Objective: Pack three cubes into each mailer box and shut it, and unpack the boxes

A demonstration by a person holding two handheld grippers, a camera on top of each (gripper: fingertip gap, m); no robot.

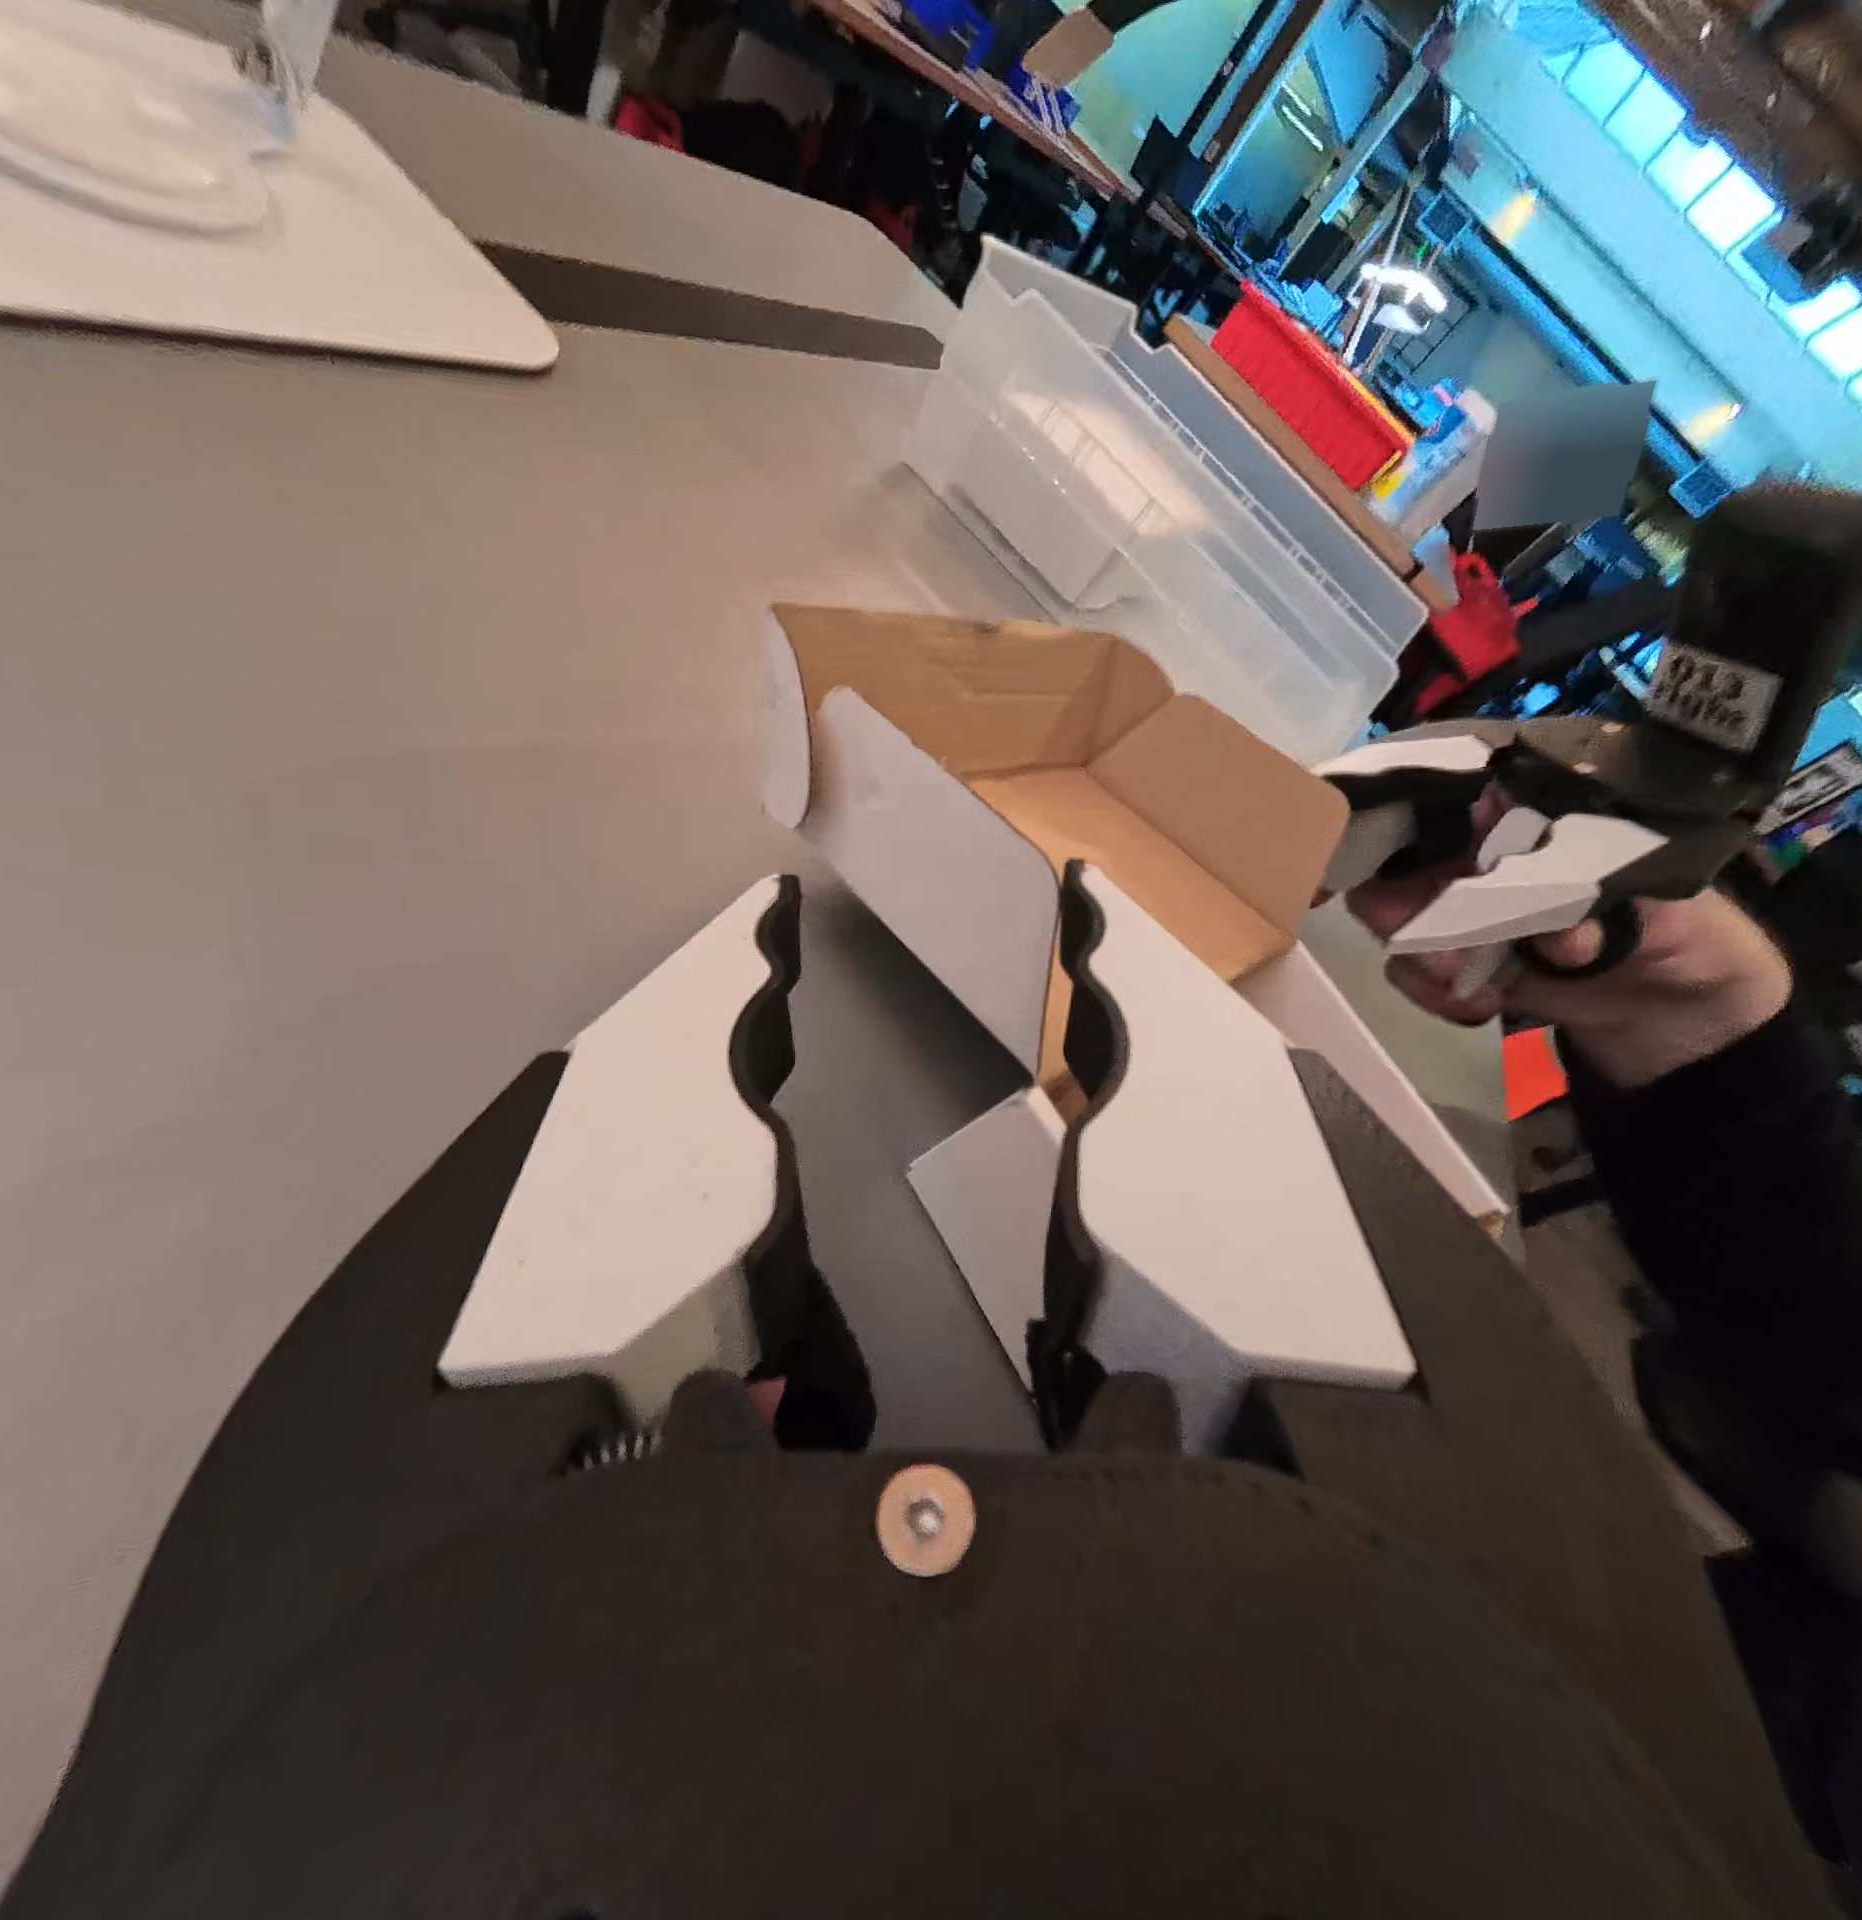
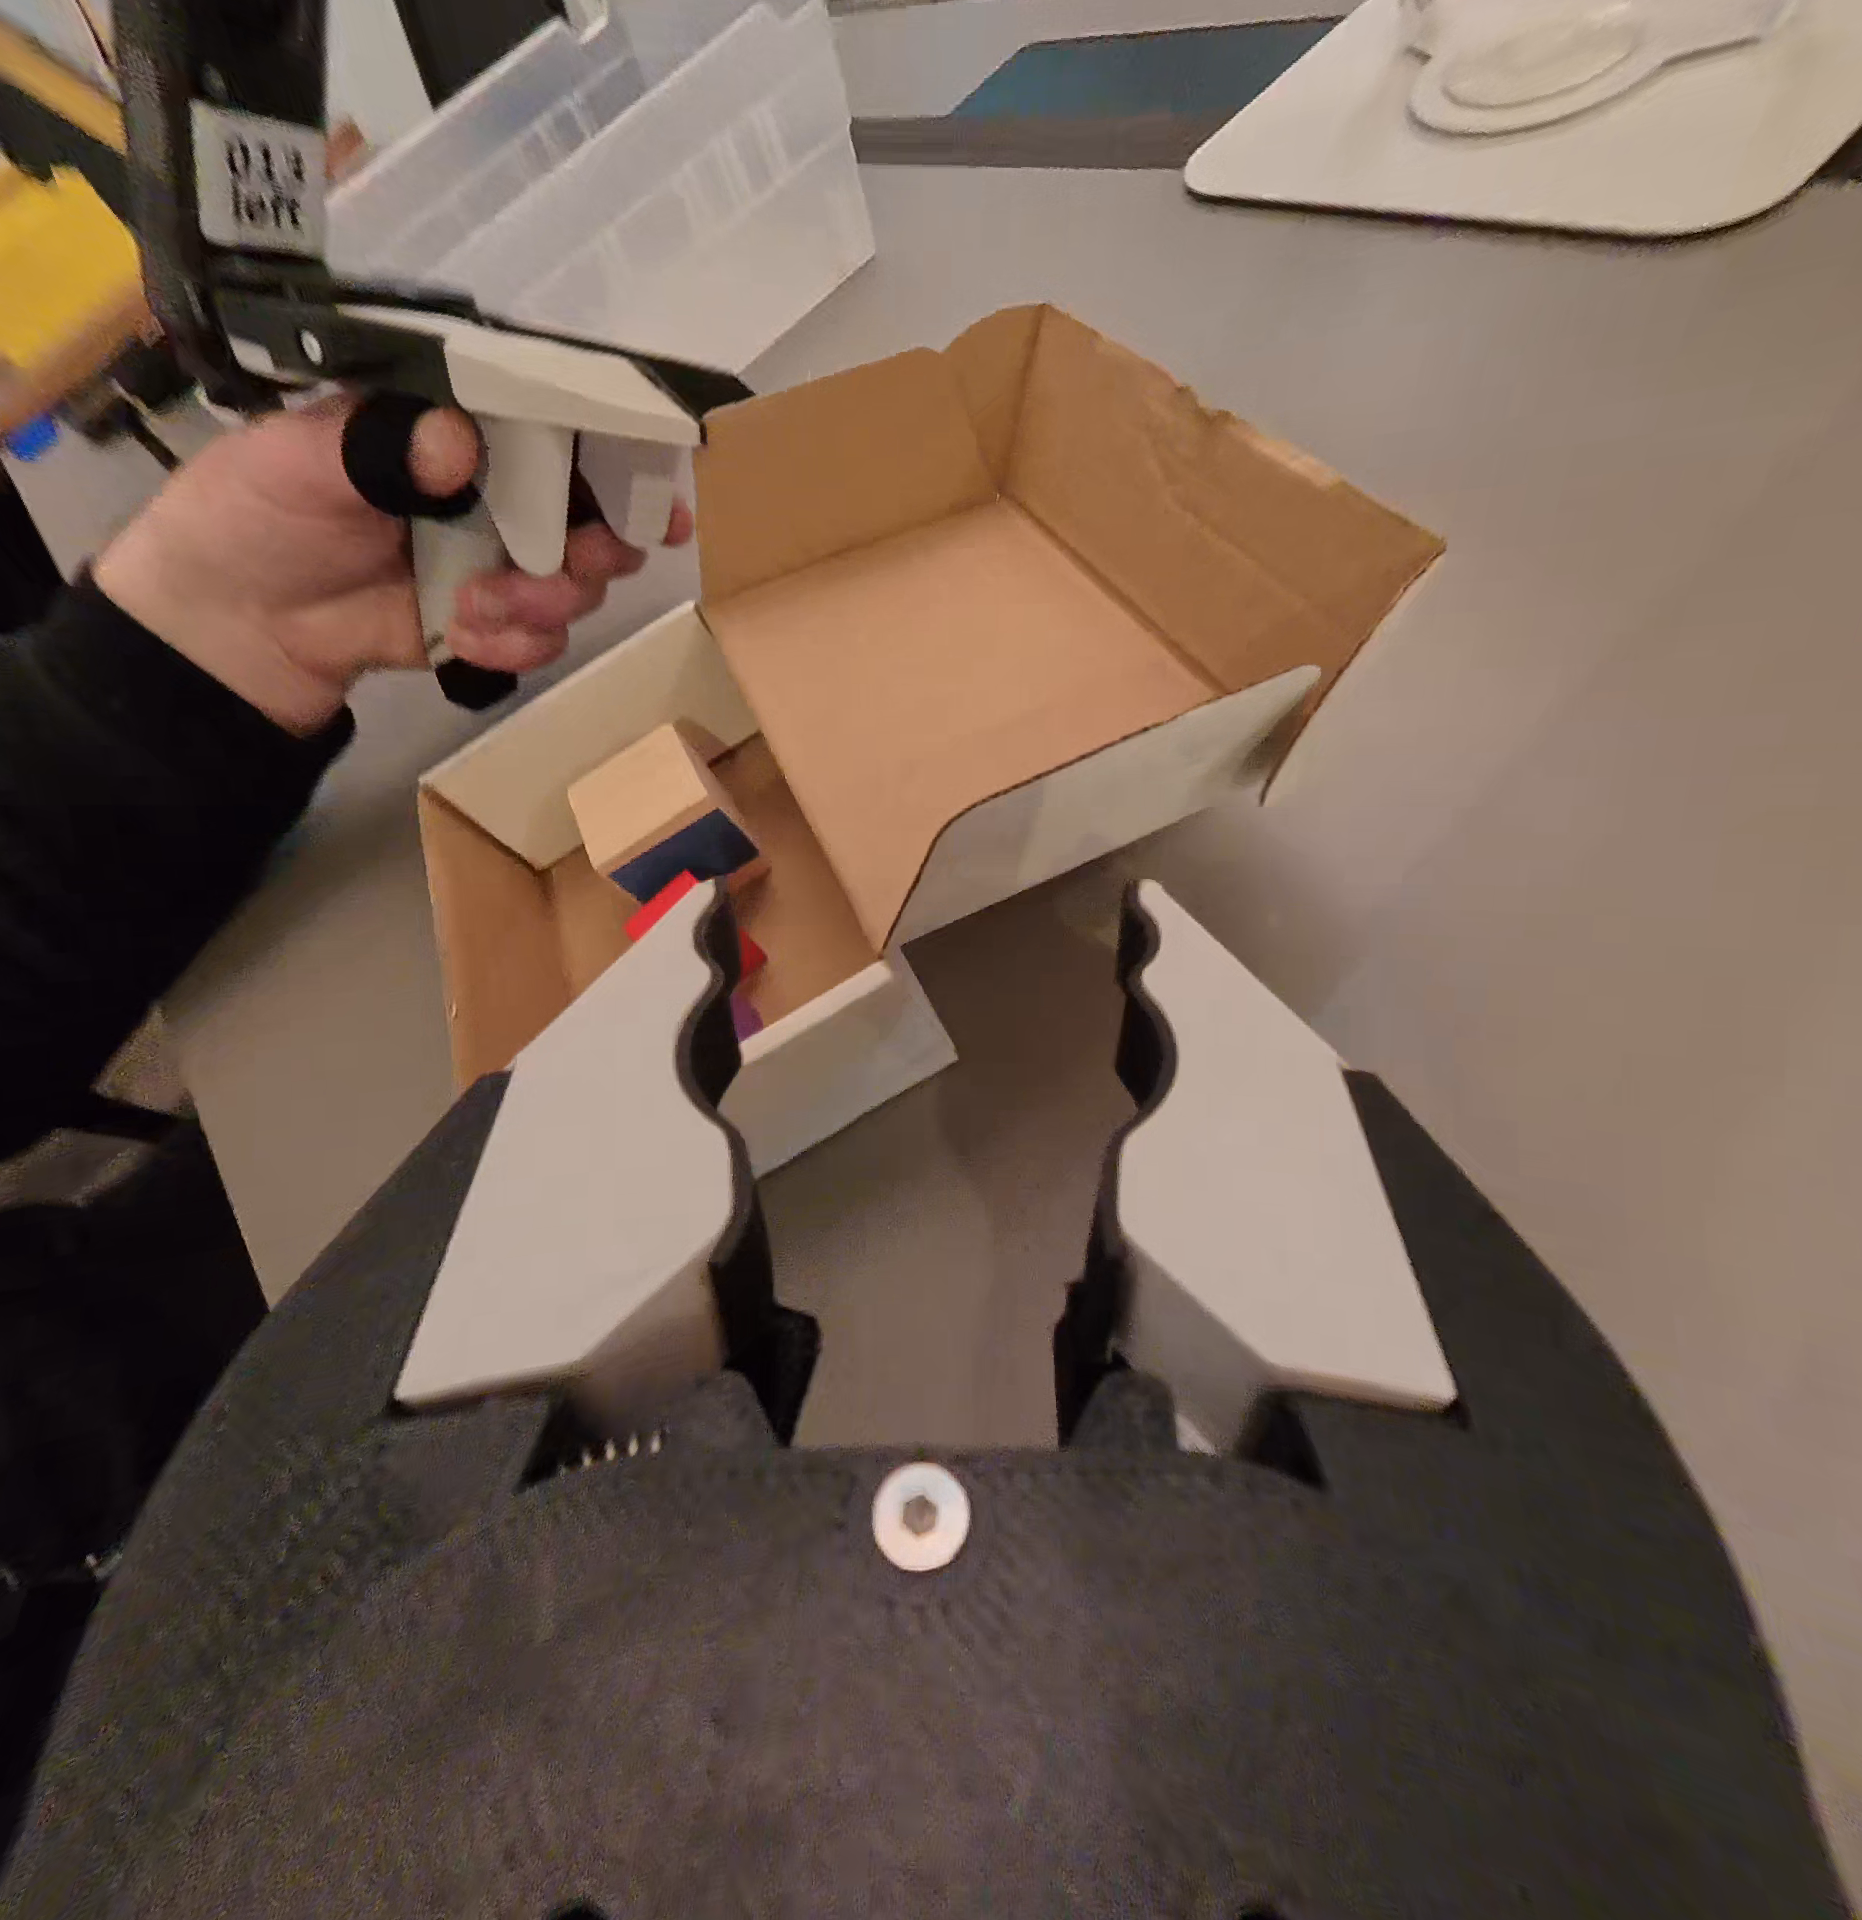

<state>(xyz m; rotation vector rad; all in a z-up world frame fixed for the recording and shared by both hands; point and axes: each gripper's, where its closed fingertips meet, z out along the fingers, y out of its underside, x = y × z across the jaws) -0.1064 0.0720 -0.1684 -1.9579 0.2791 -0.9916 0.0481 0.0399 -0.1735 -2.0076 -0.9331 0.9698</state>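
1. Centre frame, the open box [image 2: 968, 665] sits on the bench [image 2: 1529, 727], cubes [image 2: 667, 810] inside.
2. Both tools, left [image 1: 932, 904] and right [image 2: 922, 914], gape empty.
3. Light, bendy cardboard: the lid's front edge looks the best hold.

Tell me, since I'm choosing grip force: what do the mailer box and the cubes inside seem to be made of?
The mailer box looks like corrugated cardboard: matte brown inside, smooth white outside, with crisp fold creases. The cubes look like wood, one face bare and pale, others painted dark blue and red; the blur leaves no grain to confirm.
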